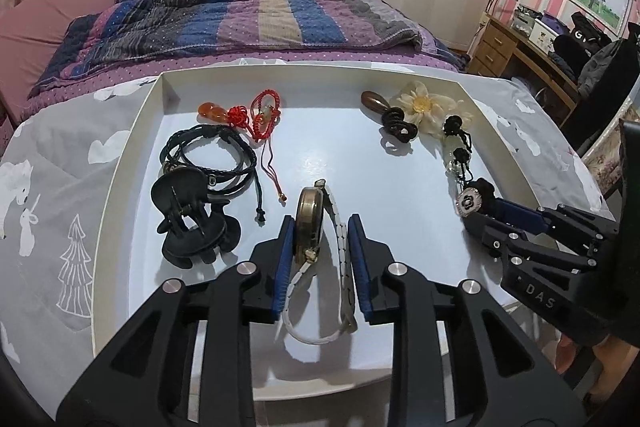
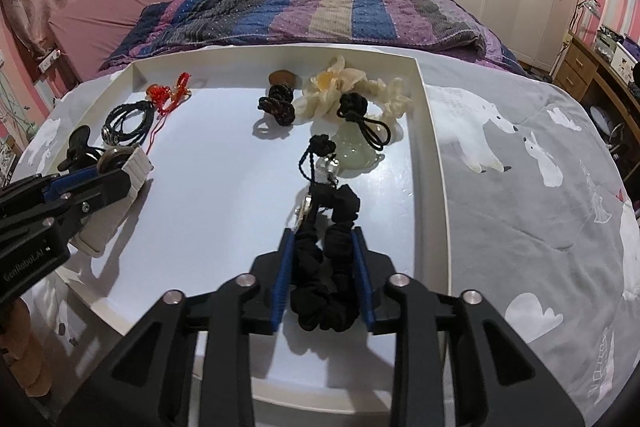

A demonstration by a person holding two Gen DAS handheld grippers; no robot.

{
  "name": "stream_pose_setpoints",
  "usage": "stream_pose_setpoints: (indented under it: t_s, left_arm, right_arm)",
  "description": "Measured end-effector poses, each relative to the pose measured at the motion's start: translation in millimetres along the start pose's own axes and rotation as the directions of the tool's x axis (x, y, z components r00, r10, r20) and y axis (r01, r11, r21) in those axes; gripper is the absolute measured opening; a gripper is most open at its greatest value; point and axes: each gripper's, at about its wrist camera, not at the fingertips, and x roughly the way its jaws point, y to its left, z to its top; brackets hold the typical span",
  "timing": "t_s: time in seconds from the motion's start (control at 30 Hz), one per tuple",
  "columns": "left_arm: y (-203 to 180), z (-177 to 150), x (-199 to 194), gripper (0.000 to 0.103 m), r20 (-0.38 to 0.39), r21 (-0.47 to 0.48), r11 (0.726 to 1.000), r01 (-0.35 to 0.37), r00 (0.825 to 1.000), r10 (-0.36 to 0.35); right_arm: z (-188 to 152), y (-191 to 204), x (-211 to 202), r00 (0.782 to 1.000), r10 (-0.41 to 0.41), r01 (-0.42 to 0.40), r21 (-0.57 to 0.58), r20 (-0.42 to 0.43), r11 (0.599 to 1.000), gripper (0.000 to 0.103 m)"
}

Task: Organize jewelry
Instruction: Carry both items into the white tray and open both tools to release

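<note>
Jewelry lies spread over a shallow white tray point(image 1: 120, 163) set on a grey cloth printed with white animals point(image 2: 520, 155), with a bed under a striped quilt point(image 1: 240, 11) beyond it.

The left claw point(image 1: 322, 227) points down into the near left part of the tray. A watch point(image 1: 308, 223) with a brass-coloured case and a white link strap stands on edge on the tray floor between its blue pads. The case lies against the left pad, while a thin gap shows between the strap and the right pad, so the claw reads as released, not clenched. A black hair clip point(image 1: 188, 223) sits just left of it, with coiled black braided cords point(image 1: 208, 155) and a red knotted cord point(image 1: 260, 115) farther back.

The right claw point(image 2: 320, 239) points down into the near right part of the tray, well apart from the left one. A black scrunchie point(image 2: 332, 267) bearing a small round charm (black flower on white, seen from the left wrist) fills the space between its pads and meets both. Whether they press it or only flank it, I cannot tell. The scrunchie's far end rests on the tray. Just beyond it lie a pale green pendant point(image 2: 354, 147) on black cord, a cream fabric flower point(image 2: 340, 83) near the back right corner, and a dark knotted piece point(image 2: 278, 107) beside a brown bead point(image 2: 282, 78).
</note>
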Motion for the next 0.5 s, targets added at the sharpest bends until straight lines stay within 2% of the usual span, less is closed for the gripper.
stream_pose_setpoints:
  t_s: [0.07,0.1,0.17,0.2,0.27,0.33,0.37,0.43,0.5]
  left_arm:
    - [0.3,1.2,-5.5,0.029,0.014,-0.001,1.000,0.004,1.000,-0.004]
    - [0.5,2.8,-12.7,0.029,0.031,-0.001,1.000,0.006,0.999,-0.006]
    - [0.8,5.9,-26.1,0.036,0.059,-0.002,1.000,0.010,0.998,-0.010]
    - [2.2,8.6,-36.8,0.047,0.080,-0.005,1.000,0.002,0.997,-0.002]
    - [4.5,11.6,-54.4,0.073,0.113,-0.010,1.000,-0.013,0.993,0.014]
    - [6.6,11.6,-80.1,0.087,0.165,-0.010,0.999,-0.037,0.986,0.038]
    - [6.9,10.5,-89.6,0.094,0.182,-0.008,0.999,-0.049,0.982,0.050]
    - [6.8,6.6,-108.4,0.100,0.206,-0.001,0.998,-0.067,0.976,0.066]
    - [6.3,-1.4,-124.6,0.100,0.220,0.007,0.995,-0.099,0.971,0.095]
  right_arm:
    - [2.6,-1.5,-7.1,1.000,0.025,-0.025,0.007,0.017,1.000,0.044]
    - [4.1,-3.4,-11.5,0.999,0.032,-0.032,0.013,0.030,0.999,0.045]
    - [9.5,-7.9,-23.5,0.998,0.036,-0.038,0.020,0.057,0.999,0.047]
    - [11.8,-9.3,-29.0,0.997,0.042,-0.044,0.019,0.066,0.999,0.050]
    - [15.7,-13.7,-44.1,0.995,0.031,-0.034,0.029,0.097,0.999,0.079]
    - [16.8,-15.7,-58.8,0.991,0.031,-0.036,0.038,0.130,0.999,0.087]
    - [16.8,-15.2,-67.8,0.990,0.025,-0.031,0.038,0.142,0.999,0.087]
    - [14.7,-13.2,-80.4,0.988,0.004,-0.010,0.035,0.156,0.999,0.089]
    - [10.5,-10.6,-88.8,0.988,-0.006,0.001,0.030,0.155,1.000,0.096]
